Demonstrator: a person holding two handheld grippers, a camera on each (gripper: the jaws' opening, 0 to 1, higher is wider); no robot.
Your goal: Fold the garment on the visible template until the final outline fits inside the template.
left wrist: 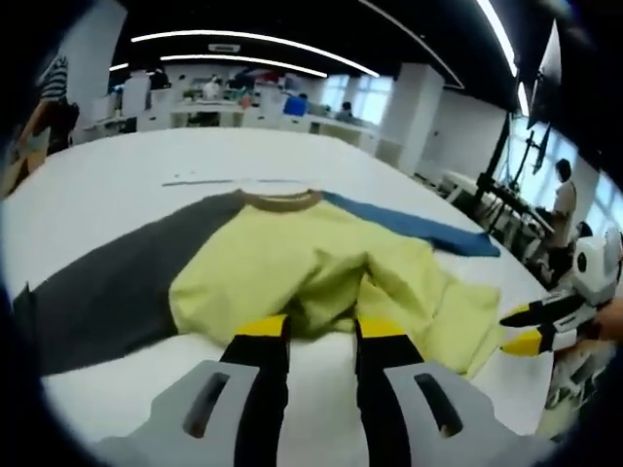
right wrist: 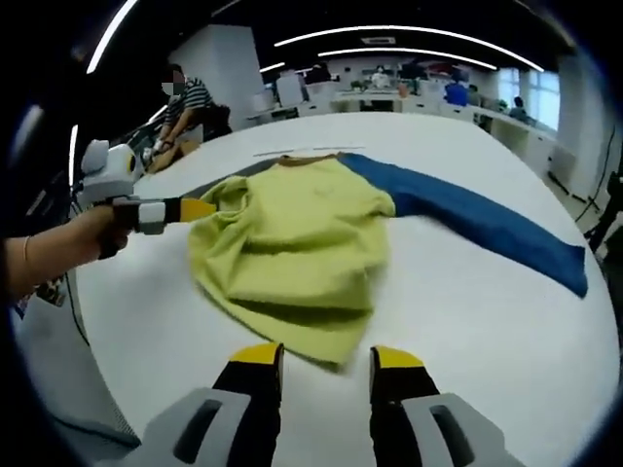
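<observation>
Apparently one garment (left wrist: pixel 311 268), two claws (left wrist: pixel 321 331)

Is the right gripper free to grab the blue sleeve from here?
Probably yes: the right gripper is open, holding nothing, and the blue sleeve lies flat on bare table, nothing over it.

the yellow-green cloth garment (right wrist: pixel 292 243) looks soft and matt, rumpled into folds, with a blue cloth sleeve (right wrist: pixel 477 219), a dark grey cloth sleeve (left wrist: pixel 97 292) and a tan ribbed-looking collar (left wrist: pixel 282 200). the white table (right wrist: pixel 467 331) is smooth with a faint sheen. the black-and-yellow left gripper (left wrist: pixel 321 336) and right gripper (right wrist: pixel 326 365) seem hard plastic, slightly glossy.
</observation>
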